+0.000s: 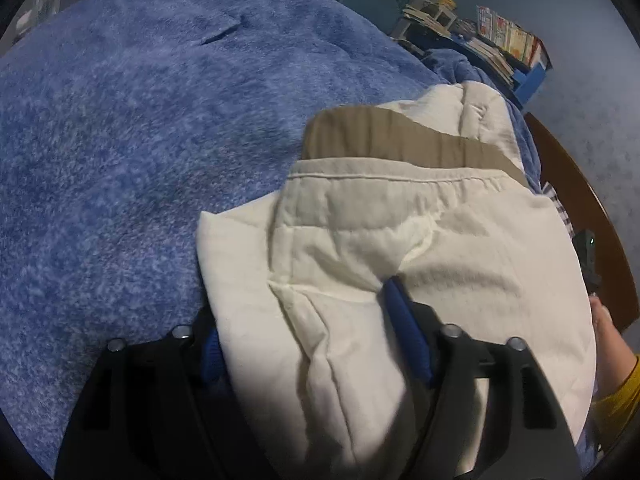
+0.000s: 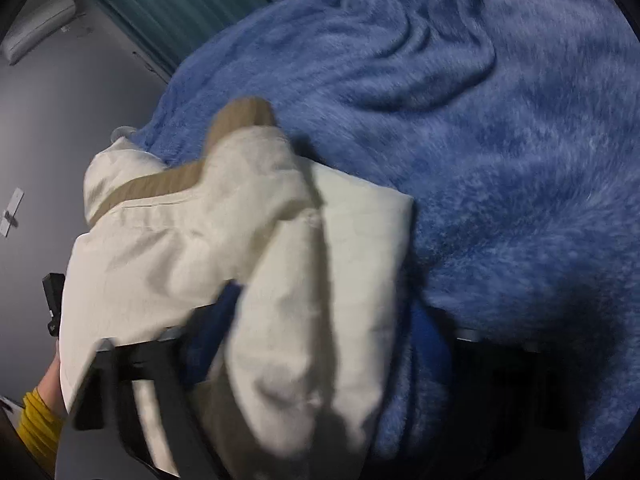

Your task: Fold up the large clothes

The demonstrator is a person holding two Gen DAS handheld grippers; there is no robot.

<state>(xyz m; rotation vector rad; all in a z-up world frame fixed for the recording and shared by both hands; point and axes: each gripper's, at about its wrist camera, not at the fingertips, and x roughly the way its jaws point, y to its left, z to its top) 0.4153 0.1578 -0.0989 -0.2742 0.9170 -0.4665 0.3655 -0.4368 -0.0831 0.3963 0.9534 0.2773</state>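
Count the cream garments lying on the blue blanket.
1: a cream garment with a tan inner band, lying folded near the blue blanket's edge. Others could be hidden underneath.

Open blue blanket [image 1: 140, 140] lies beyond (bare there); the cream garment [image 1: 400, 240] blocks the near side.

Cream quilted garment [image 1: 400, 248], tan lining showing, bunched on blue blanket [image 1: 140, 140].

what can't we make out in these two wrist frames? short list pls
- Left wrist view: cream garment drapes over the left gripper, hiding its left finger's tip; whether the pads pinch is unclear.
- Right wrist view: motion blur, garment covers the right gripper; grip unreadable.
- Both views: garment type and its lower part, cut by the bottom edge.
- Book titles: too small.
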